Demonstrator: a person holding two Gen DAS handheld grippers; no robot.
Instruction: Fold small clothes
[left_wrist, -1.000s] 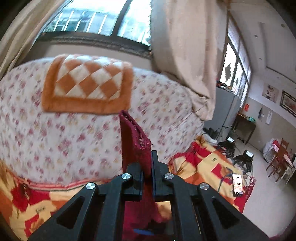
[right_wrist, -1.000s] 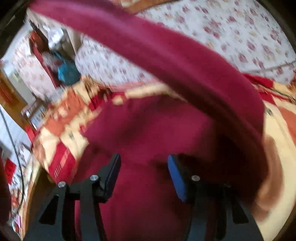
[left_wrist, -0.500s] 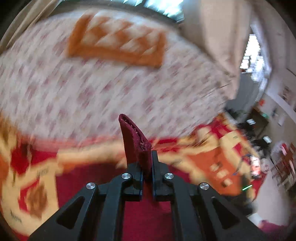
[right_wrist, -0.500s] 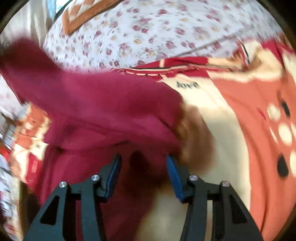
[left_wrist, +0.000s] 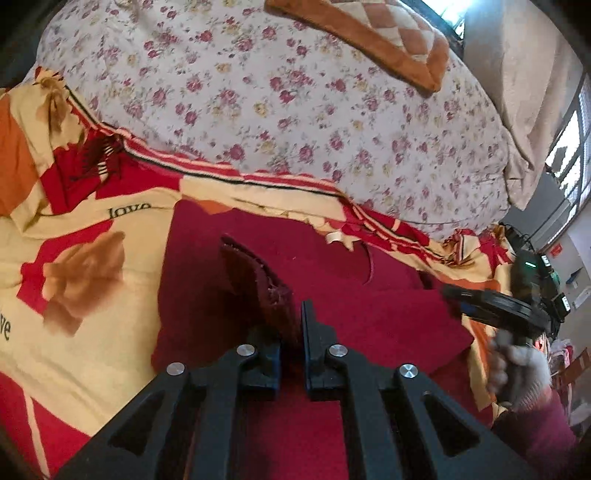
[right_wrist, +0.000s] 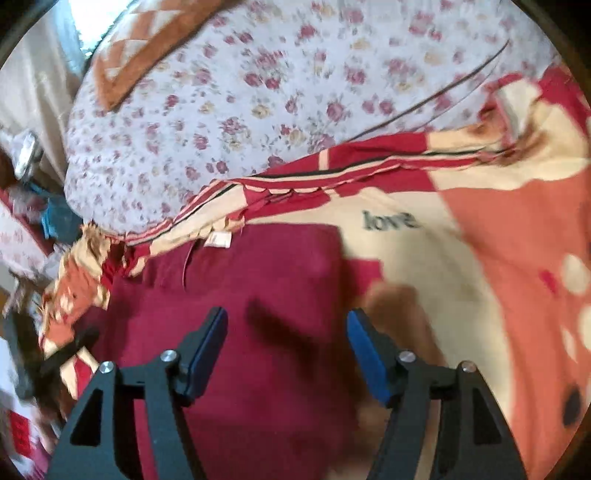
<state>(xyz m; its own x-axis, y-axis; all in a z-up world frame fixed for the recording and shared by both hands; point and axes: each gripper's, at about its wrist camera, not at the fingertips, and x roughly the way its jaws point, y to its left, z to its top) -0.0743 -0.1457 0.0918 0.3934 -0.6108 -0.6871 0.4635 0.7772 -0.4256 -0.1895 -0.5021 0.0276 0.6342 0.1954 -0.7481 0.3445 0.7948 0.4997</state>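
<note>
My left gripper (left_wrist: 291, 325) pinched a raised edge of the maroon garment (left_wrist: 351, 295), which lay flat on the patterned blanket (left_wrist: 92, 325). My right gripper (right_wrist: 286, 332) hung spread apart over it, holding nothing.

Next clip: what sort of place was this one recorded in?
Most likely a lived-in bedroom at home. The dark red garment lies on a patterned bedspread printed "love", beside a heaped floral quilt, with a curtained window behind.
</note>
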